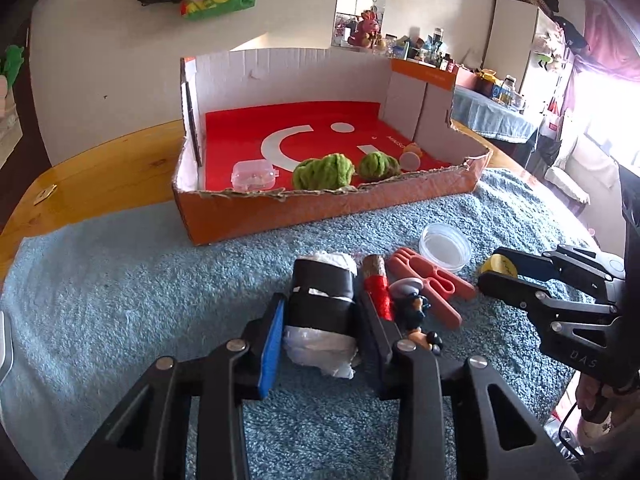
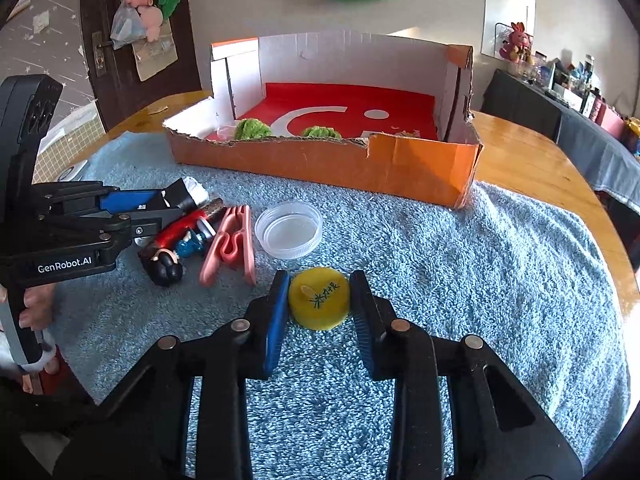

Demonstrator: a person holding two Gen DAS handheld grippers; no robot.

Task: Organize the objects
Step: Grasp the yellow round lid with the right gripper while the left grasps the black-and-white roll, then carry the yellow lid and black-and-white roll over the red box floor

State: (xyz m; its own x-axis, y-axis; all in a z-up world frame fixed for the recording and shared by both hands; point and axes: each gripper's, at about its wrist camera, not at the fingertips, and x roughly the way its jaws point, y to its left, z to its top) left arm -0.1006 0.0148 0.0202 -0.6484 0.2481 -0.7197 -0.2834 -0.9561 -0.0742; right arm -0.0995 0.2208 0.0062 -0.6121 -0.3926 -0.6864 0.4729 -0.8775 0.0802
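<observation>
Left wrist view: left gripper (image 1: 320, 312) clamps the black-taped white plastic roll (image 1: 322, 300), long axis pointing toward the orange cardboard box (image 1: 320, 208); right gripper (image 2: 320, 312) brackets the round yellow cap (image 2: 319, 302), jaws not quite touching it.

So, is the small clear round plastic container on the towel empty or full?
Empty: the clear round plastic container shows only its bare bottom, lying open-side up on the blue towel.

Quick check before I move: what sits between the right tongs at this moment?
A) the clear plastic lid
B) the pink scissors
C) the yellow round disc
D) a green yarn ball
C: in the right wrist view the yellow round disc lies on the blue towel between the fingers of the right tongs, while the pink scissors and clear plastic lid lie farther off.
</observation>
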